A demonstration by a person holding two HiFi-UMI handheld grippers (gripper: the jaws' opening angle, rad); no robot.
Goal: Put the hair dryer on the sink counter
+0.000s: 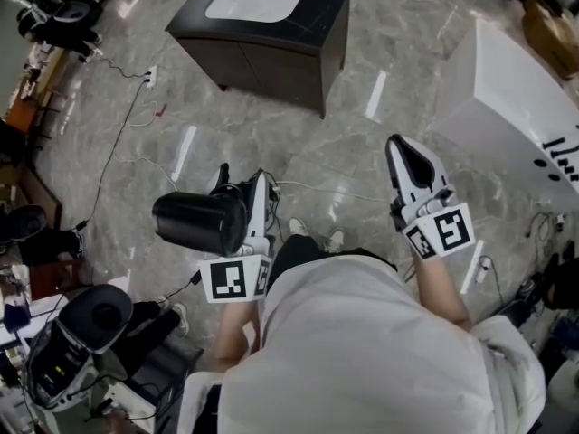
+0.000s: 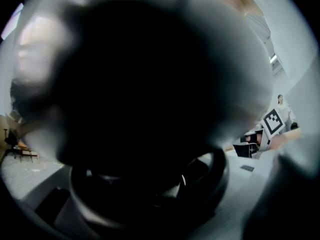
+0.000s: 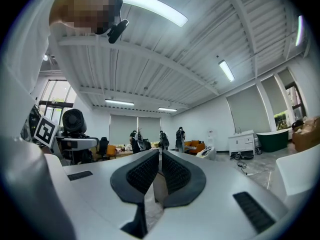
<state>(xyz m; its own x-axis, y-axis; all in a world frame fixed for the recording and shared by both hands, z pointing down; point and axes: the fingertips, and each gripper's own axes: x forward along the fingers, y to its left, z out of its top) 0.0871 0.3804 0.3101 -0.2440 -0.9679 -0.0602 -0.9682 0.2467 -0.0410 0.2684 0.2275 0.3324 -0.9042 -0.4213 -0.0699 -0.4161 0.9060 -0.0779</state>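
Head view, left to right. A black-and-white machine (image 1: 71,334) stands at the far left edge, and a thin dark cable (image 1: 116,147) runs up the marble floor (image 1: 362,152) to a power strip (image 1: 150,77). My left gripper (image 1: 251,197) is clamped on the black hair dryer (image 1: 197,221), with the dryer's barrel jutting out to its left. In the left gripper view the dryer's dark body (image 2: 140,94) sits so close that it blots out nearly everything. The hair dryer is held above the floor, well apart from the sink counter (image 1: 321,25). That dark cabinet, with its white basin (image 1: 255,0), stands at the top centre. A pale cable (image 1: 317,188) crosses the floor between us. My right gripper (image 1: 403,152) has its fingers pressed together on nothing, as its own view confirms (image 3: 160,171). A large white fixture (image 1: 507,107) stands beyond it at the right.
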